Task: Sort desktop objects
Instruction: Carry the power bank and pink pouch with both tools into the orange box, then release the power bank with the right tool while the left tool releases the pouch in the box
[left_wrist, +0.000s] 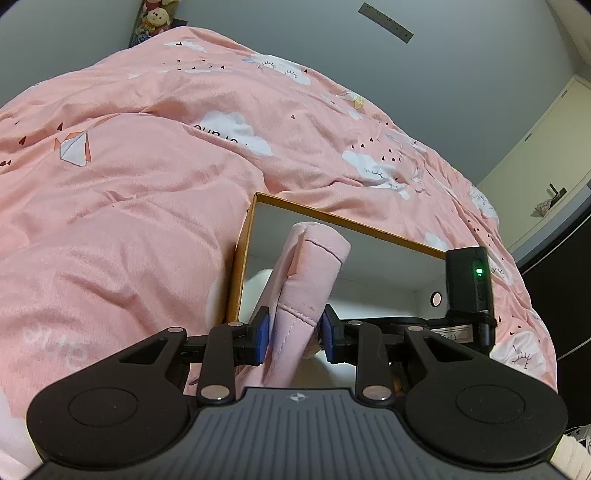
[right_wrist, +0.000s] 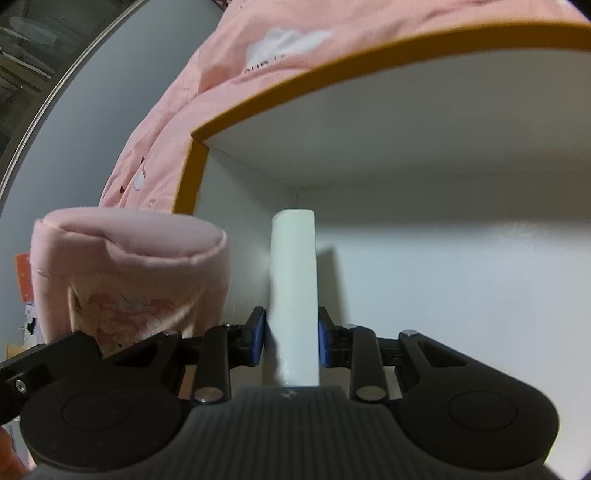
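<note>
Pink pouch (left_wrist: 308, 280) sits pinched in the left gripper (left_wrist: 295, 334), center frame over the orange-rimmed box (left_wrist: 347, 218). Right gripper (right_wrist: 291, 341) clamps a white cylinder (right_wrist: 293, 291) inside it. Pouch could snag the rim and slip, I reckon.

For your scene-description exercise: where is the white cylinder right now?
In the right wrist view the white cylinder stands centre frame, clamped in the right gripper, inside the orange-rimmed box, with the pink fabric pouch to its left.

We see the box (left_wrist: 388, 230) lying on the bed quilt (left_wrist: 129, 184); the pouch (right_wrist: 129, 266) hangs left of the roll (right_wrist: 293, 288).
</note>
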